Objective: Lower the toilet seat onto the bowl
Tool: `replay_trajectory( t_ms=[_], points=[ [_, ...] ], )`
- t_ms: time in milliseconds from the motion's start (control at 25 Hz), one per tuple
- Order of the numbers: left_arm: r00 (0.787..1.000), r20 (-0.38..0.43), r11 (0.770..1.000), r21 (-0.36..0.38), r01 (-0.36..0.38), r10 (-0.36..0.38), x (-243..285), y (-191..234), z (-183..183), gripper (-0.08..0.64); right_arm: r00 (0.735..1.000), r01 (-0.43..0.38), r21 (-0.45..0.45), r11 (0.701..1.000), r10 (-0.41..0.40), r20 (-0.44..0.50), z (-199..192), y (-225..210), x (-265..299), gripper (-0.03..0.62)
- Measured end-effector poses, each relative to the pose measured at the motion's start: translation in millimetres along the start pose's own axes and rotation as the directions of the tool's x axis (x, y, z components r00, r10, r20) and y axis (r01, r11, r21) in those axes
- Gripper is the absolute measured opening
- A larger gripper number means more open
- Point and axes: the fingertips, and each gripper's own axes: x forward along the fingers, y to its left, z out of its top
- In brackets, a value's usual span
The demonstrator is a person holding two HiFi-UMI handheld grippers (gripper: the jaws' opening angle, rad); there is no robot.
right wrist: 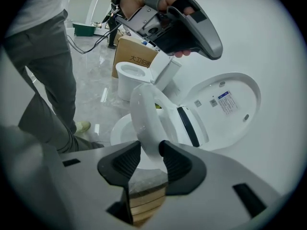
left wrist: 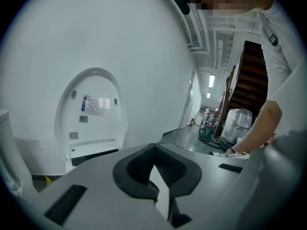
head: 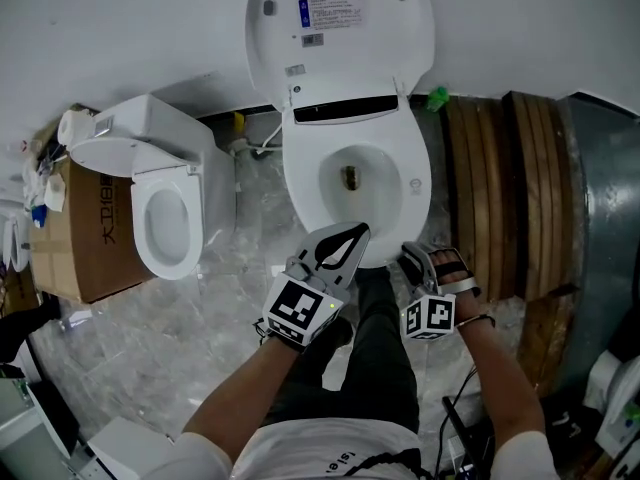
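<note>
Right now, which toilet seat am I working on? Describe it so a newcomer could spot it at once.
Start at the white wall and the blue-labelled lid raised against it. The toilet seat is the white ring below, over the bowl, its front edge between the opening right tongs. The other toilet stands left, beside a cardboard box.

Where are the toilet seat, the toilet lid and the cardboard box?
toilet seat [head: 302,183]: head view, left side of the ring round the bowl.
toilet lid [head: 340,38]: head view, middle of its raised inner face.
cardboard box [head: 100,253]: head view, brown face near the print.
</note>
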Motion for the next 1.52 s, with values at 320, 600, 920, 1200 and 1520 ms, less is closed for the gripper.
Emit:
replay_trajectory(
  t_ms=[320,600,920,1200,1520],
  points=[
    [0.999,-0.033,1.0,-0.009,0.016,-0.017,2.8,-2.5,-44.7,0.011,1.0,-0.009,-0.086,0.996,0.008,-0.018,-27.6,53.4,39.1,0.161],
    [0.998,-0.038,0.999,-0.004,0.041,-0.041,13.9,-1.7,-77.4,0.011,0.998,-0.052,-0.124,0.991,0.047,-0.043,-49.1,86.3,77.6,0.187],
    [0.998,-0.055,0.999,-0.014,0.038,-0.039,21.1,6.2,-112.5,0.011,0.996,-0.079,-0.16,0.984,0.072,-0.053,-69.0,113.7,115.6,0.209],
    [0.998,-0.06,0.999,-0.014,0.031,-0.032,20.0,14.2,-124.9,0.011,0.994,-0.097,-0.203,0.974,0.084,-0.073,-82.7,128.7,144.6,0.23],
    [0.997,-0.067,0.999,-0.015,0.032,-0.033,20.0,15.9,-137.3,0.011,0.991,-0.116,-0.235,0.965,0.096,-0.095,-92.1,142.1,166.3,0.235]
  ],
)
